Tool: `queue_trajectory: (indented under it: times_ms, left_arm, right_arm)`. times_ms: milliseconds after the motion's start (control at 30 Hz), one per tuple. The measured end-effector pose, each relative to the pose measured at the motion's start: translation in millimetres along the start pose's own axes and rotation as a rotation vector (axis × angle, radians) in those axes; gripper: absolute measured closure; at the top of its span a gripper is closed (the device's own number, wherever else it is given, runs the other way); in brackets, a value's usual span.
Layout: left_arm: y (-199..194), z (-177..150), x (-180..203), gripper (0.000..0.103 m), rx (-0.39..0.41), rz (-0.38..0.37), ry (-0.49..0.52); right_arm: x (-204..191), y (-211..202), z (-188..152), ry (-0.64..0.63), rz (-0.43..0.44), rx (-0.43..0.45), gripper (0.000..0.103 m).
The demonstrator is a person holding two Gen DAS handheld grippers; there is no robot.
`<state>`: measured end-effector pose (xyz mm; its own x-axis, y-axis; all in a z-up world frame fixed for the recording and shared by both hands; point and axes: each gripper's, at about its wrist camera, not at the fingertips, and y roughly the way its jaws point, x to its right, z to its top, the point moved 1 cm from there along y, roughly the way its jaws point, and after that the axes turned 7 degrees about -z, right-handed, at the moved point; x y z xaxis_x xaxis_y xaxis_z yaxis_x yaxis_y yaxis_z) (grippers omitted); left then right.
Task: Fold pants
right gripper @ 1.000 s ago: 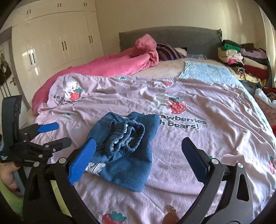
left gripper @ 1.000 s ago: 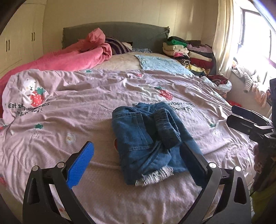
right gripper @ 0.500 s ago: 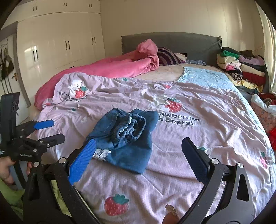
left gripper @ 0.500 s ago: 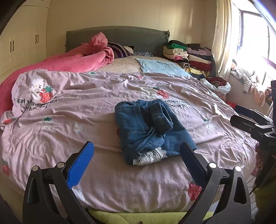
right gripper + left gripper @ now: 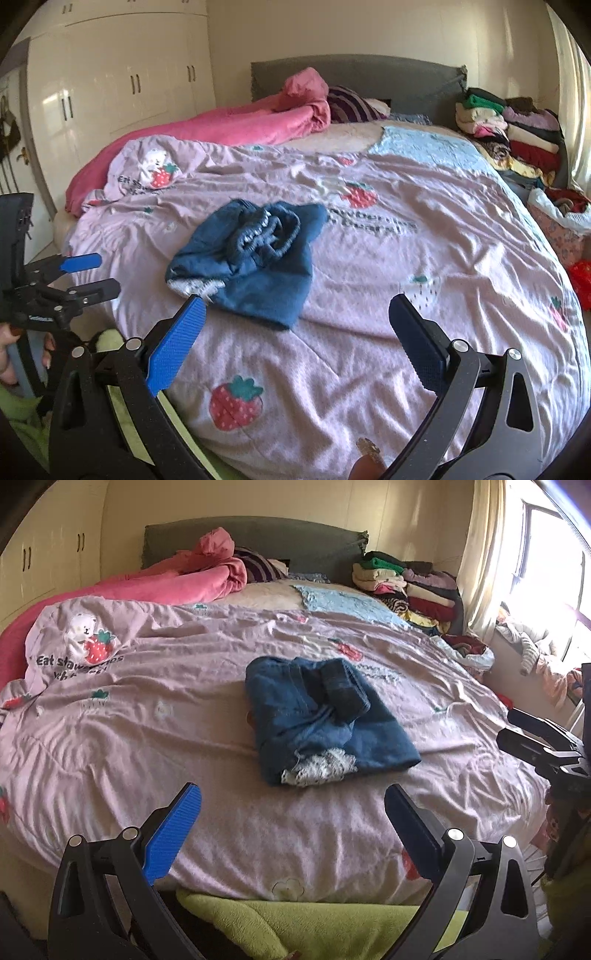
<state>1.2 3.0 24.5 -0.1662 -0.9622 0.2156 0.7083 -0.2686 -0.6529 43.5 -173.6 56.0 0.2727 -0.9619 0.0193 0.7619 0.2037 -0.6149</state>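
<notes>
We find the pants [image 5: 325, 716] lying in a loose folded bundle mid-bed on the quilt [image 5: 147, 720], touched by neither tool. The left gripper [image 5: 291, 823] and right gripper [image 5: 295, 339] both stand spread and empty, near the bed edge. Risk, in our judgement: the rolled waistband on top may slump and undo the fold if nudged.

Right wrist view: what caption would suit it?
Folded blue pants lie on the pink strawberry quilt, both open grippers clear.
</notes>
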Motion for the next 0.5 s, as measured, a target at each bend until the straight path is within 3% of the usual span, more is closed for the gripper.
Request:
queue_trajectory:
  times_ms: [233, 500]
  left_arm:
    - [14, -12, -8, 0.004, -0.042, 0.036, -0.031]
    - [21, -16, -10, 0.004, -0.067, 0.037, -0.039]
  right_arm:
    - [0, 23, -24, 0.030, -0.009, -0.075, 0.009]
    - [-4, 29, -26, 0.033, -0.003, -0.085, 0.009]
